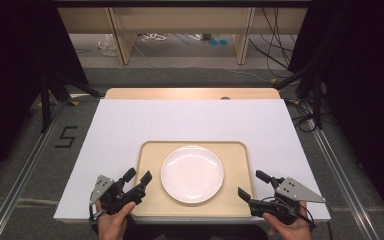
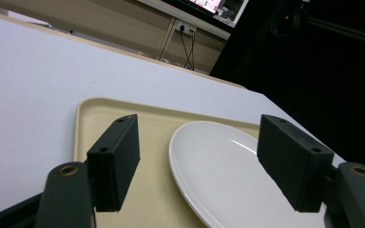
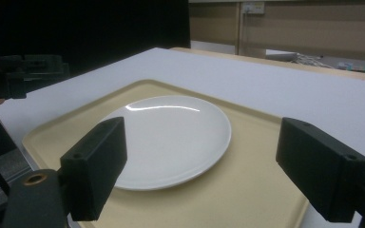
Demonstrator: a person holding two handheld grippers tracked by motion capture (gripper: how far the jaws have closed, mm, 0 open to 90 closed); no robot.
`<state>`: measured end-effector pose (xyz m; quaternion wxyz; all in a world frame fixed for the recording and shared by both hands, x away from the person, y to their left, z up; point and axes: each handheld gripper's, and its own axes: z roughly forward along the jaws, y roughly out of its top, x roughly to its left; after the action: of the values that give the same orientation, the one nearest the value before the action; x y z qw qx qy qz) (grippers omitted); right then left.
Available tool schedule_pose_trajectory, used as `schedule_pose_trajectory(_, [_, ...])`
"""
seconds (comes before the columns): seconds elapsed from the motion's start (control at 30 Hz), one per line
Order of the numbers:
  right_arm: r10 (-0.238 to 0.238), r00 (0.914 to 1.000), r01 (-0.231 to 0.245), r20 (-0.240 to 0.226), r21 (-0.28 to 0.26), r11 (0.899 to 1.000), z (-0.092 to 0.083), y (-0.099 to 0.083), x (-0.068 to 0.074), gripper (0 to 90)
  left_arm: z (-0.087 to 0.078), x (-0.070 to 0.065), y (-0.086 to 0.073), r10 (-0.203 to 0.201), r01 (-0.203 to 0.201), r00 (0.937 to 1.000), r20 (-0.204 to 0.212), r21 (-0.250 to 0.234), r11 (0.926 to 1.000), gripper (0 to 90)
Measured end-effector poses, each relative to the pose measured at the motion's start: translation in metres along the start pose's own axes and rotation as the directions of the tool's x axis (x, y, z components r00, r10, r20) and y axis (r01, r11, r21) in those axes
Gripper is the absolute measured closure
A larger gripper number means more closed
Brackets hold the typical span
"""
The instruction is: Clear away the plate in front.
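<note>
Left gripper [image 1: 137, 176]: jaws spread wide and empty, held low over the near-left corner of the tray [image 1: 151, 150]. In the left gripper view its two pads frame the left rim of the plate [image 2: 228, 166] without touching it; the nearer pad hangs over bare tray, the farther one over the plate's side.

Right gripper [image 1: 253, 186]: jaws likewise parted and holding nothing, poised at the tray's near-right corner, one jaw over the tray edge, the other over the white tabletop [image 1: 190, 120]. In the right gripper view the plate lies ahead, between and beyond the pads, with tray showing on both sides of it.

Plate: white, round, empty, flat in the middle of the beige tray, with tray margin all round. Tray: set squarely at the near edge of the table, between the two grippers. A hand [image 1: 114, 225] at each lower corner of the high view carries its tool.

Step in hand, as judged: approach to the plate or to the tray's ends; neither is yet gripped. To do it well, bring each gripper in level and low, one jaw under and one over the chosen rim, and close both sides together so that the load lifts flat. A shallow glazed rim is likely to slip from a tilted or one-sided pinch, so seat the pads fully before raising
</note>
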<state>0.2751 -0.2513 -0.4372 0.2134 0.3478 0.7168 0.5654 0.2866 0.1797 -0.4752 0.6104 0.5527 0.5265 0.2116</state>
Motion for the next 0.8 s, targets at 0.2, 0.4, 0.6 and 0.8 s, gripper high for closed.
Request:
schedule_pose_trajectory(0.2, [0.002,1.0,-0.002,-0.001,0.001,1.0,0.0,0.0,0.0,18.2,-0.002,-0.004,0.002,0.096,-0.096,0.9953,0.016,0.0,0.9954,27.7])
schedule_pose_trajectory(0.4, [0.004,1.0,-0.004,-0.002,-0.003,1.0,0.0,0.0,0.0,18.1,-0.007,-0.004,0.006,0.148,-0.148,0.989,0.007,-0.008,0.989,20.5])
schedule_pose_trajectory(0.6, [0.001,1.0,-0.001,0.007,0.004,1.0,0.0,0.0,0.0,17.9,-0.011,-0.01,0.008,0.214,-0.216,0.9753,0.054,0.023,0.9762,15.7])
schedule_pose_trajectory(0.8, [0.004,1.0,-0.004,0.003,-0.003,1.0,-0.001,0.0,0.0,17.6,-0.012,-0.017,0.009,0.247,-0.249,0.9664,0.072,0.019,0.9684,15.8])
